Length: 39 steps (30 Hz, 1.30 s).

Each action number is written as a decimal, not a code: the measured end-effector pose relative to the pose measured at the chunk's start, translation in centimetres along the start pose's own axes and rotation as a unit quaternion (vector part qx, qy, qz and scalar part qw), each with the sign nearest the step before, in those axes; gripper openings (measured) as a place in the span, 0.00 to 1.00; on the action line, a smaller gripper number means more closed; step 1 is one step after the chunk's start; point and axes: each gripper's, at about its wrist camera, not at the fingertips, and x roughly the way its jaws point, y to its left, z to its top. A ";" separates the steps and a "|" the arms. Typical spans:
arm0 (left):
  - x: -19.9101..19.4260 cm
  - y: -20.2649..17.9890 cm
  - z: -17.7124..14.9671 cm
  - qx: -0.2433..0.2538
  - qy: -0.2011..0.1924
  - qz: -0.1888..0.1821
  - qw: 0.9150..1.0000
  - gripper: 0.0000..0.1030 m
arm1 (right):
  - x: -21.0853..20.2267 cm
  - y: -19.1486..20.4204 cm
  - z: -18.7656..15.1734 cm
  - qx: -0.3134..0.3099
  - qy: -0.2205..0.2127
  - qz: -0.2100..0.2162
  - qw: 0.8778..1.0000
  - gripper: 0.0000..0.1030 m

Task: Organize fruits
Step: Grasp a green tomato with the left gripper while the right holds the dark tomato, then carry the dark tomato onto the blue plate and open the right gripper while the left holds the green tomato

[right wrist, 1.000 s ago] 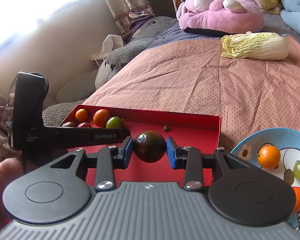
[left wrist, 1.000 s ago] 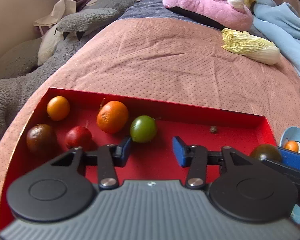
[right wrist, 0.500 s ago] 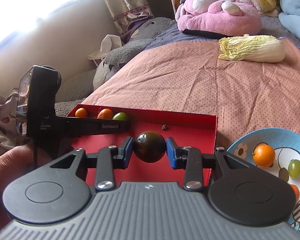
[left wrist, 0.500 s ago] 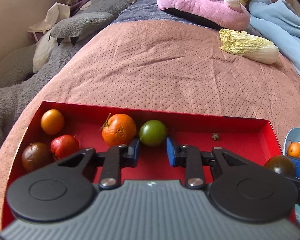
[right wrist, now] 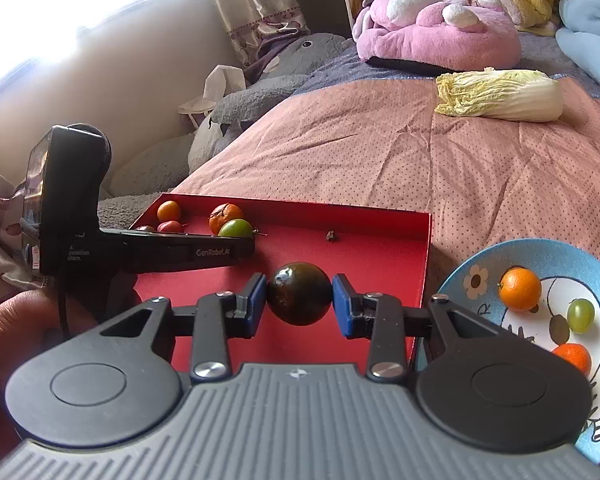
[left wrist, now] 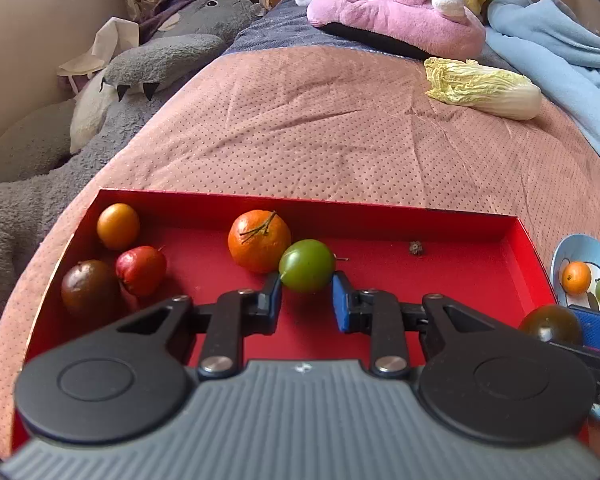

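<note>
From my left wrist view, my left gripper (left wrist: 306, 294) sits low over the red tray (left wrist: 380, 210), its fingers set to a narrow gap with the green fruit (left wrist: 307, 265) just at their tips — the left pad looks to be touching its lower edge, the right pad stands just clear, so nothing is held yet. The large orange (left wrist: 259, 240) presses against the green fruit from behind and to the left. Further left lie a small orange fruit (left wrist: 118, 226), a red fruit (left wrist: 141, 270) and a dark brown fruit (left wrist: 88, 288), the last two touching. At the far right I see the dark fruit (left wrist: 550, 322) carried by my other gripper, and a sliver of the blue plate (left wrist: 560, 252).

From my right wrist view, my right gripper (right wrist: 300, 300) is clamped on the dark round fruit (right wrist: 299, 299), both blue pads pressed to its sides, above the near right part of the tray (right wrist: 380, 216). The blue plate (right wrist: 480, 256) lies just beside the tray, carrying an orange (right wrist: 519, 289), a green grape (right wrist: 580, 315) and another orange piece (right wrist: 572, 356). A napa cabbage (right wrist: 500, 95) rests well apart on the pink bedspread (right wrist: 380, 152).

The risks, as I judge them: if I close the left fingers from this shallow reach, the round green fruit may squirt forward against the orange instead of seating between the pads. On the right, the smooth dark fruit is held only at two points — a tilt or a loosened squeeze could drop it, and on the soft bedspread the tray may shift.
</note>
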 end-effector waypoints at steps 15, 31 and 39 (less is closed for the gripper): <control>-3.1 -0.4 -1.3 0.002 -0.027 0.006 1.000 0.29 | -3.2 1.2 -1.5 -0.026 -0.001 -0.010 1.000 0.40; -6.0 -1.5 -2.4 -0.008 -0.053 -0.005 0.999 0.29 | -5.7 2.0 -2.6 -0.045 -0.001 -0.016 0.999 0.40; -6.0 -2.7 -2.5 0.001 -0.054 -0.010 0.998 0.29 | -5.7 1.7 -3.2 -0.043 0.002 -0.011 0.999 0.40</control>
